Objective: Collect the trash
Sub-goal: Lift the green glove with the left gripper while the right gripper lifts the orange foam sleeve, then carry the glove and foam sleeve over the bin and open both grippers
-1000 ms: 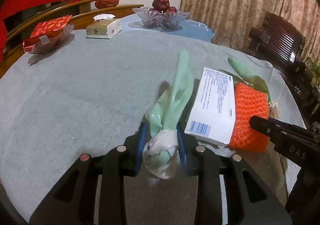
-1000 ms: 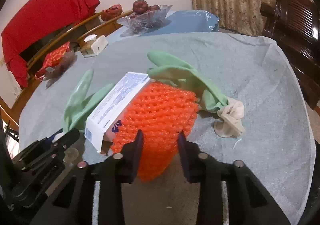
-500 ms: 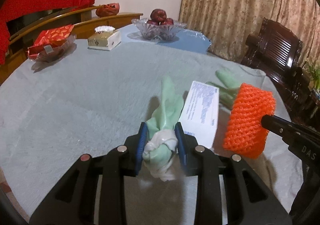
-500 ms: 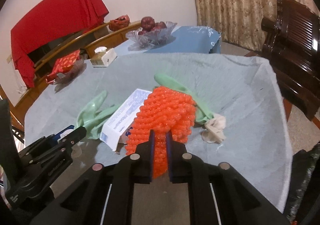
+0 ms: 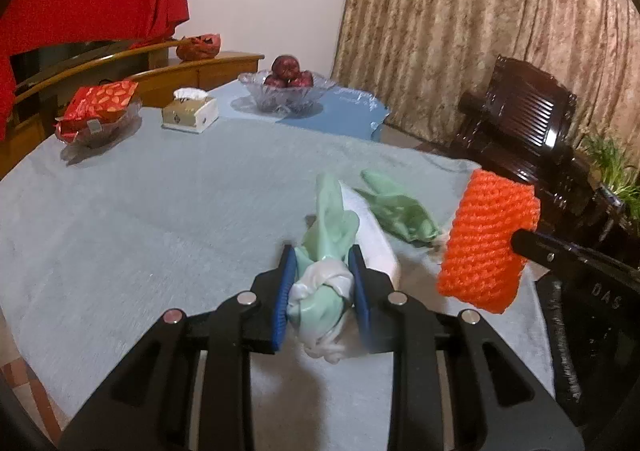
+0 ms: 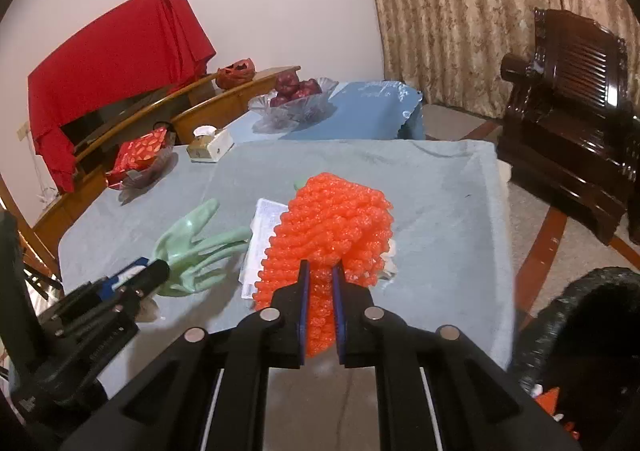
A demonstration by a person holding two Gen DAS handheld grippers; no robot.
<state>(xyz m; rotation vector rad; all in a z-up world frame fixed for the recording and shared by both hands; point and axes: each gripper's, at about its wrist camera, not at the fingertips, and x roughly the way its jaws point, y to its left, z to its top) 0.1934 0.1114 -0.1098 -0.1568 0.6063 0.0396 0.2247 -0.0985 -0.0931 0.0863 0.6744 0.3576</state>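
The left gripper (image 5: 322, 293) has its blue-padded fingers pinching the knotted cuff of a pale green rubber glove (image 5: 326, 251), lifted above the grey-covered tabletop (image 5: 160, 211). The right gripper (image 6: 319, 301) has its fingers pressed tight on an orange foam net sleeve (image 6: 332, 223), also raised. A white carton (image 6: 262, 243) and a second green glove (image 5: 400, 211) lie on the tabletop below. A black trash bag (image 6: 580, 331) sits beside the table.

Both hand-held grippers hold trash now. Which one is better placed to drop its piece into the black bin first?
Probably the right hand-held gripper. It is shut on the orange foam net, and the black bin opens just beside it, at lower right. The left hand-held gripper, holding the green glove, is on the far side.
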